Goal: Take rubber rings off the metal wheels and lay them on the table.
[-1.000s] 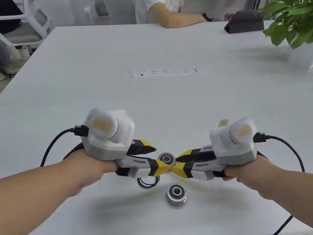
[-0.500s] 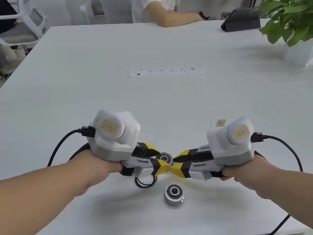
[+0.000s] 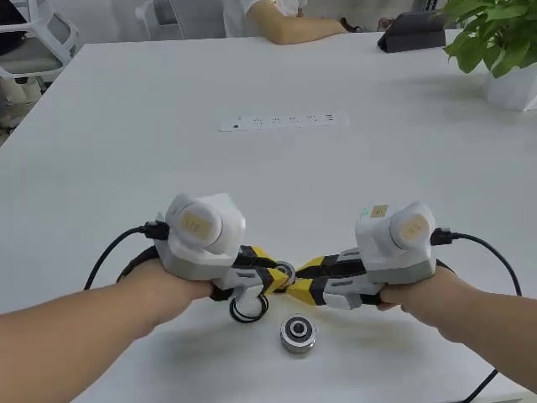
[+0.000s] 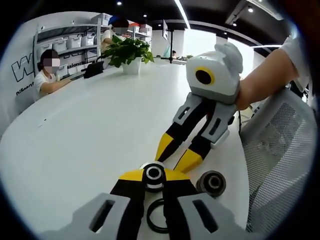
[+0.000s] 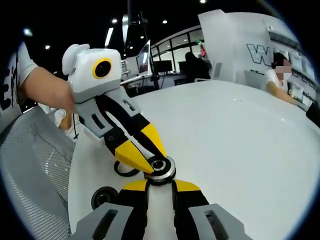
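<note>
Clenching a metal wheel [image 4: 154, 175] in the left gripper [image 3: 272, 271] over the table [image 3: 252, 168]; meeting it from 3 o'clock with the right gripper [image 5: 161, 184], grip impossible to tell. On the table: loose rubber ring [image 3: 249, 310] at 7 o'clock, second wheel [image 3: 299, 331] at 6.

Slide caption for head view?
Left gripper holds metal wheel, right gripper at its rim; loose rubber ring, second wheel on table.

Opposed close gripper views, shared wheel [image 4: 154, 175]
</note>
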The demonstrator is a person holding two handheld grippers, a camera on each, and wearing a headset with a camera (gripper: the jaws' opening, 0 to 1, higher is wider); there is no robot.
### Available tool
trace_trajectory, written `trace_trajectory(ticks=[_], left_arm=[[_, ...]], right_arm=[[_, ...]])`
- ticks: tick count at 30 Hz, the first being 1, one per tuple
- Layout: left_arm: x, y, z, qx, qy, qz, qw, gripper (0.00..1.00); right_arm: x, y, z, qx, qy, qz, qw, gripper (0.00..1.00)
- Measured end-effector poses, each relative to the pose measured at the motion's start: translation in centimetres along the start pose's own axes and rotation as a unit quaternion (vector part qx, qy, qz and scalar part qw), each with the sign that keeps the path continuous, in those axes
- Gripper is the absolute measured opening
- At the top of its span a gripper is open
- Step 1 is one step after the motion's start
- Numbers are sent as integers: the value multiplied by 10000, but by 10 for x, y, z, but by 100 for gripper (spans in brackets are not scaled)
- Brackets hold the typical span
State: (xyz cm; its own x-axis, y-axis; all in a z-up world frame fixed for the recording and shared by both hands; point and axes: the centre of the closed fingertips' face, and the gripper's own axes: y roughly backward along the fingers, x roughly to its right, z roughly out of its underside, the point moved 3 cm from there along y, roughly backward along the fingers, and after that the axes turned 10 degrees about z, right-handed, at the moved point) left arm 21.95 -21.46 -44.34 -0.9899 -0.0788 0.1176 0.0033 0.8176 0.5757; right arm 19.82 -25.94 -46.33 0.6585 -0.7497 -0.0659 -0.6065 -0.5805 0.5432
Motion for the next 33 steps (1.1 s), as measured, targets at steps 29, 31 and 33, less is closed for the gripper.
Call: trace_trajectory(ticks=[29,31,33], left_arm=[[3,1,1,8,-66,-264,9996,7],[4,1,1,1,-66,-261,9996,7],[5,1,1,-7,-68,-263,9996,7]], right_arm=[[6,2,3,-112,-568,175,9982,0],[7,3,3,-126,-671,176,9975,0],[8,3,3,-116,-800,183,9966,0]])
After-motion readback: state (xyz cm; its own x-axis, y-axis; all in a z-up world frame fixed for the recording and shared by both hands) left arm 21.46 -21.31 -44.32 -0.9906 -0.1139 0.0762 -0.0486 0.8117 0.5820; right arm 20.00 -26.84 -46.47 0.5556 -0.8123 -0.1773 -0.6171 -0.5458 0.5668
